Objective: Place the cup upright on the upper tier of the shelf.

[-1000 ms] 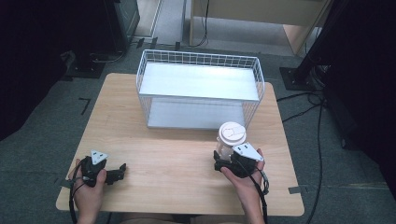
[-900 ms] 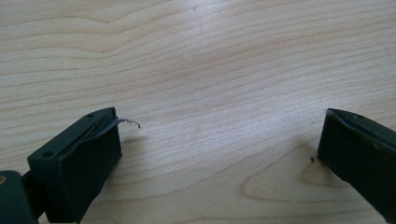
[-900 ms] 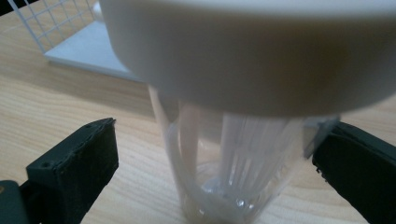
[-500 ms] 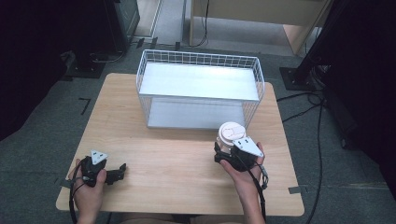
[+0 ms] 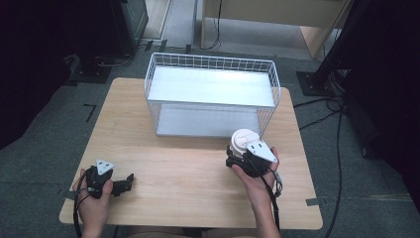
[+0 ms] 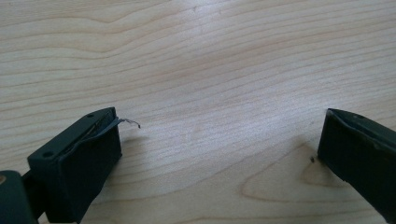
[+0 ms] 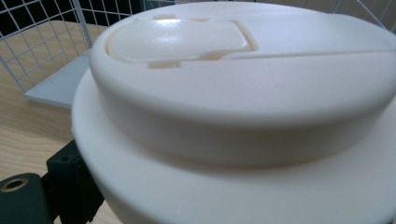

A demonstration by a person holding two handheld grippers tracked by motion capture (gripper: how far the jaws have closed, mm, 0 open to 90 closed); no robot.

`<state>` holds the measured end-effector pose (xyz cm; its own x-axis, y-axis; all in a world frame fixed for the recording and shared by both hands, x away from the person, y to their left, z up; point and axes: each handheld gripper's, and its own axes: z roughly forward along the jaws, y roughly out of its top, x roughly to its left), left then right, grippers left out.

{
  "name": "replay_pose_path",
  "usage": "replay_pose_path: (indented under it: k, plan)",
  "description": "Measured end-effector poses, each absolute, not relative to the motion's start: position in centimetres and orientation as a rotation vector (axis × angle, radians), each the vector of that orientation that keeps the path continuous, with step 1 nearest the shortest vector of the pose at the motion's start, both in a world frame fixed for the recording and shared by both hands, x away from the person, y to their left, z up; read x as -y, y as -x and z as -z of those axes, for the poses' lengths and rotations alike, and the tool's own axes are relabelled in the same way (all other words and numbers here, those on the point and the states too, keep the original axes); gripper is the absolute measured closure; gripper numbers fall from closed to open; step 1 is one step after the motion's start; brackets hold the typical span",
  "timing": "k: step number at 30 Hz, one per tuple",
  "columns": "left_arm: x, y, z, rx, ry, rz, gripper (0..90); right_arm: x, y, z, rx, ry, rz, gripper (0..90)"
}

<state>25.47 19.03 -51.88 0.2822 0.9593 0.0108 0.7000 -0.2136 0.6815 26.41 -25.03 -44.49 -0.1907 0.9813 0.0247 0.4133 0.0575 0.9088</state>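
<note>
High view: A wooden desk (image 5: 188, 163) is seen from above. A white wire basket (image 5: 213, 99) stands at the middle of the far edge of the desk. A white lidded cup (image 5: 243, 140) stands upright just in front of the basket's near right corner, toward the right edge of the desk. The right gripper (image 5: 236, 157) is positioned at the cup, with the cup between its jaws; these jaws have just been closing. Whether the pads already press on the cup cannot be told from this view. The left gripper (image 5: 128, 179) is held low near the near left corner of the desk, well apart from the cup.

Left gripper view: The two black jaws of the left gripper (image 6: 219, 149) are set wide apart, with bare desk wood (image 6: 210, 70) between them.

Right gripper view: The cup lid (image 7: 243, 93) is seen very close, directly ahead of the gripper. One black jaw is visible at the lower left, beside the lid's rim. Basket wire (image 7: 42, 42) is seen behind, at the upper left.
</note>
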Motion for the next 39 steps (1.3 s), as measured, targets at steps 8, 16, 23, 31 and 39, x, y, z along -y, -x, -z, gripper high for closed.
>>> replay_pose_path:
  k: [8, 16, 23, 31, 39]
  plan:
    - [-19.0, -25.5, 51.9, -1.484, -1.986, -0.597, 0.0, 24.9, -26.3, 44.5, -1.614, -1.393, -1.096, 15.9]
    - [-19.0, -25.5, 51.9, -1.483, -1.99, -0.596, 0.0, 24.9, -26.3, 44.5, -1.609, -1.392, -1.1, 15.8]
    - [-19.0, -25.5, 51.9, -1.483, -1.99, -0.596, 0.0, 25.4, -26.5, 45.4, -1.619, -1.411, -1.092, 14.6]
    - [-19.0, -25.5, 51.9, -1.483, -1.99, -0.596, 0.0, 25.3, -26.8, 45.9, -1.595, -1.413, -1.099, 15.5]
    - [-19.0, -25.5, 51.9, -1.485, -1.984, -0.597, 0.0, 25.4, -26.4, 45.8, -1.549, -1.423, -1.134, 15.8]
